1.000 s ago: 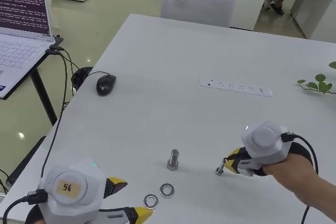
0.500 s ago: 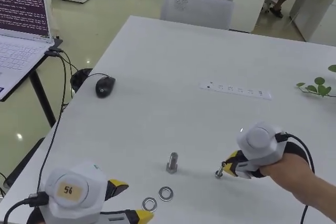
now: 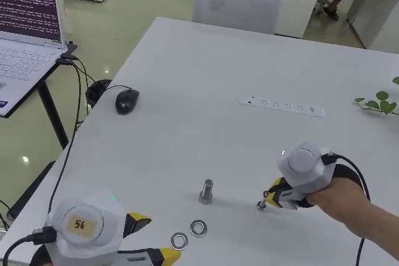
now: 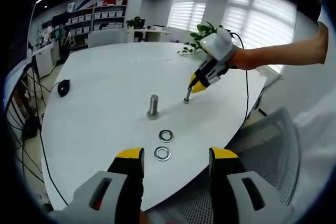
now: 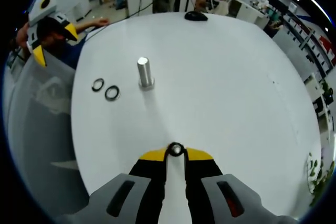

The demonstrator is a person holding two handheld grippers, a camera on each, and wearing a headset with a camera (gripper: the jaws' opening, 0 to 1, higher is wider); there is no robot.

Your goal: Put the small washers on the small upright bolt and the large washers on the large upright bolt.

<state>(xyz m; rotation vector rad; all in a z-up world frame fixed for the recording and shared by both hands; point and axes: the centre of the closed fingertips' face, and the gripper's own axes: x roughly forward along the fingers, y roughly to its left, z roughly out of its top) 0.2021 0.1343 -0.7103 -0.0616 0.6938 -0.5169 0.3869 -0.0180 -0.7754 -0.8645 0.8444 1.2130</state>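
Observation:
The large upright bolt (image 3: 206,191) stands on the white table (image 3: 206,66), near its front. Two large washers (image 3: 199,228) (image 3: 179,240) lie flat just in front of it. My left gripper (image 3: 154,237) rests open at the near left edge, its tips short of the washers (image 4: 162,153). To the right stands the small upright bolt (image 3: 262,204). My right gripper (image 3: 269,196) sits right at it, jaws nearly together on a small ring (image 5: 176,149) that looks like a small washer. The large bolt (image 5: 144,73) stands well beyond those tips.
A black mouse (image 3: 127,99) and its cable lie at the table's left side. A white power strip (image 3: 280,105) lies at the back right, near plant leaves (image 3: 380,101). A laptop (image 3: 25,35) sits on a side stand to the left, and a grey chair (image 3: 234,7) stands at the far end.
My right gripper has stayed at the small bolt, rising only slightly. The left gripper and the two washers have not moved. The head camera has shifted a little.

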